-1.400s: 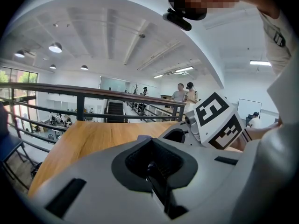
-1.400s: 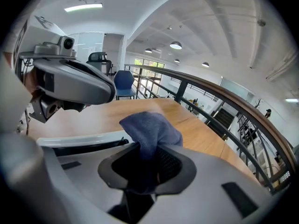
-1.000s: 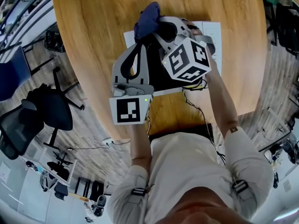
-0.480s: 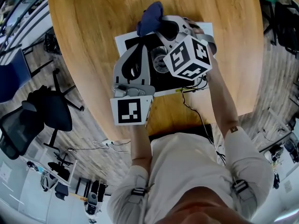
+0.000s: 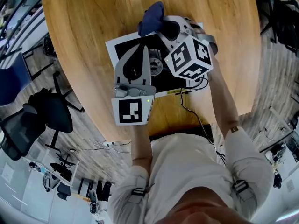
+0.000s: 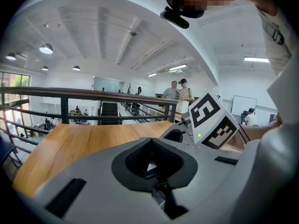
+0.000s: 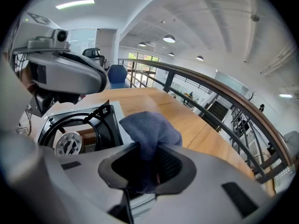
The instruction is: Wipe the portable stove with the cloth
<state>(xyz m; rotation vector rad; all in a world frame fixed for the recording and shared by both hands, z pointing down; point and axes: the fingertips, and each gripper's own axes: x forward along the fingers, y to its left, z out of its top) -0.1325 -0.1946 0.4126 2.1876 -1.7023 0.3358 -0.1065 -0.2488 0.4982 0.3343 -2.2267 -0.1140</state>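
The portable stove, white with a black top and a round burner, sits mid-table. A dark blue cloth is bunched at the stove's far edge, and my right gripper is shut on it. In the right gripper view the cloth sticks up out of the right gripper, with the stove to its left. My left gripper hangs over the stove's left half, jaws closed with nothing between them. The left gripper fills the lower part of its own view.
The wooden table ends just in front of the stove, near the person's body. A thin cable trails off the stove's front right corner. Office chairs stand on the floor at left. Two people stand far off behind a railing.
The right gripper and cloth have shifted towards the stove's far right, so the burner and more of the black top now show. The left gripper has hardly moved.
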